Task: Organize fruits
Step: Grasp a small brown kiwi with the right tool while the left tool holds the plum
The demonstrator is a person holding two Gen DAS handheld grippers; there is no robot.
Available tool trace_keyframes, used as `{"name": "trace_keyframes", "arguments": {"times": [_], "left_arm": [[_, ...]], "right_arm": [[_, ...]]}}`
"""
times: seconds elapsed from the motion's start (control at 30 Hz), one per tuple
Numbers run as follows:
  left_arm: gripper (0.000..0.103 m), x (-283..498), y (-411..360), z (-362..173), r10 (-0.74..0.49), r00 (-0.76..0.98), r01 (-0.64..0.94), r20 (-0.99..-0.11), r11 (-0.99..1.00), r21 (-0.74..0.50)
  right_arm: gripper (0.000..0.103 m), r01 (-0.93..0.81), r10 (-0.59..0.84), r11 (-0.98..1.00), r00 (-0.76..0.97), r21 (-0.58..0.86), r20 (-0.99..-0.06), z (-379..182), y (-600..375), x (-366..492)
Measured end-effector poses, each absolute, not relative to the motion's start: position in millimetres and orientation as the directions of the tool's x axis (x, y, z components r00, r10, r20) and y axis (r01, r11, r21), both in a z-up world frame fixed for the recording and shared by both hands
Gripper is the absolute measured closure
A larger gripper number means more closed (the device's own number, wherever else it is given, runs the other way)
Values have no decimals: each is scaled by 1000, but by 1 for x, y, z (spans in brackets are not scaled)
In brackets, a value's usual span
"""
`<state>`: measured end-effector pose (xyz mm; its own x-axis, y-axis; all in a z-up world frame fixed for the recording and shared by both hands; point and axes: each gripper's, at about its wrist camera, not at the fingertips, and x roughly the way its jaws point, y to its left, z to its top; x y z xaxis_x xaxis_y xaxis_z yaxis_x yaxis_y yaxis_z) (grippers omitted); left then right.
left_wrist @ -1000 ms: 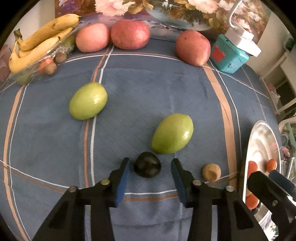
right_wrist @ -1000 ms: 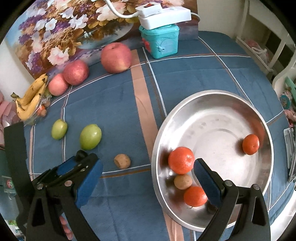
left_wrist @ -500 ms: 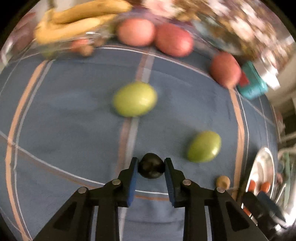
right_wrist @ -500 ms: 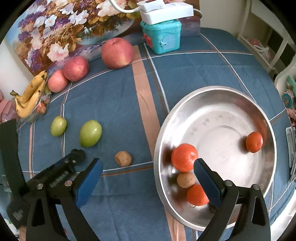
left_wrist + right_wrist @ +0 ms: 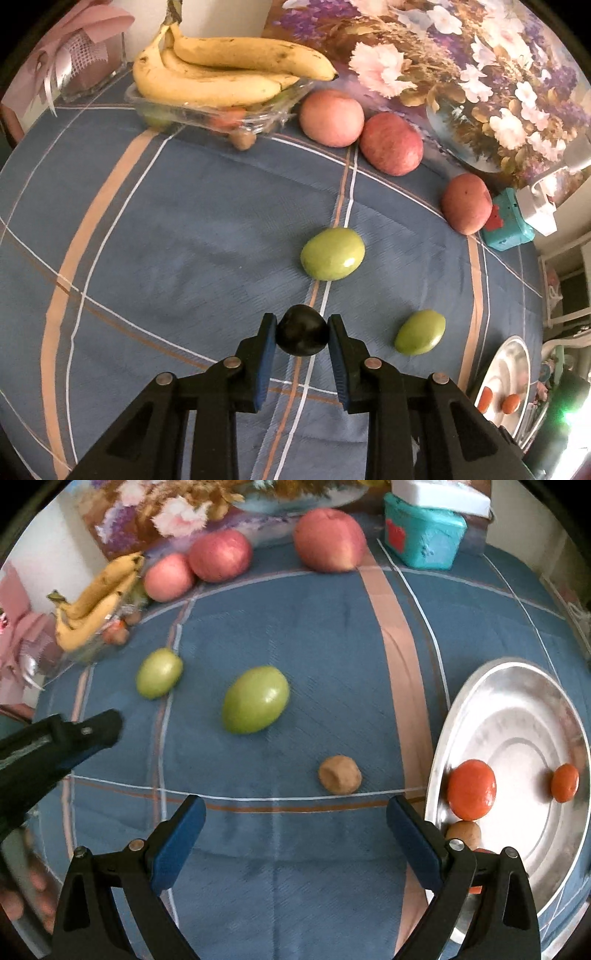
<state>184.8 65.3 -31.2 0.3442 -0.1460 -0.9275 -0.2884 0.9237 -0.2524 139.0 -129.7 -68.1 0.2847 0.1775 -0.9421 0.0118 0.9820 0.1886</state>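
My left gripper point(image 5: 302, 332) is shut on a dark plum point(image 5: 302, 335) and holds it above the blue cloth. Beyond it lie a green fruit point(image 5: 332, 253) and a second green fruit point(image 5: 420, 332). My right gripper point(image 5: 295, 816) is open and empty over the cloth. Ahead of it lie a small brown fruit point(image 5: 340, 774) and a large green fruit point(image 5: 255, 699), with a smaller green one point(image 5: 159, 672) further left. The steel plate point(image 5: 524, 709) at the right holds oranges point(image 5: 471, 788) and a brown fruit point(image 5: 463, 833). The left gripper point(image 5: 62, 738) shows at the left edge.
Bananas point(image 5: 221, 74) lie on a clear tray point(image 5: 207, 114) at the back left. Three red apples point(image 5: 391, 148) line the back by a flower painting point(image 5: 480, 74). A teal box point(image 5: 509, 225) stands at the back right. A pink box point(image 5: 74, 59) is far left.
My left gripper closed on the dark plum, lifted it and swung left toward the bananas. My right gripper moved left off the plate to over the cloth.
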Motion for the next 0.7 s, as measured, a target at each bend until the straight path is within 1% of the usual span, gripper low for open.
{"name": "trace_keyframes", "arguments": {"times": [0.1,0.27,0.47,0.63,0.7], "left_arm": [[73,181,67,-34,-134,331,-294,-934,926,-238],[73,181,67,-49,-104,272,-303,-957,934,-187],[73,182,71,-54,-123,265,-311,-956,928,-205],[73,181,71,-51,-141,268,-303,-953,927,-222],[73,181,69,-51,-139,265,-302,-954,928,-219]], "right_arm": [[5,45,157,983,276,176,-948,-79,-133,144],[4,63,116,988,309,142,-944,-82,-128,153],[4,83,108,987,291,138,-951,-95,-123,163],[4,81,72,992,298,100,-952,-98,-117,168],[1,49,49,997,274,65,-961,-104,-107,172]]}}
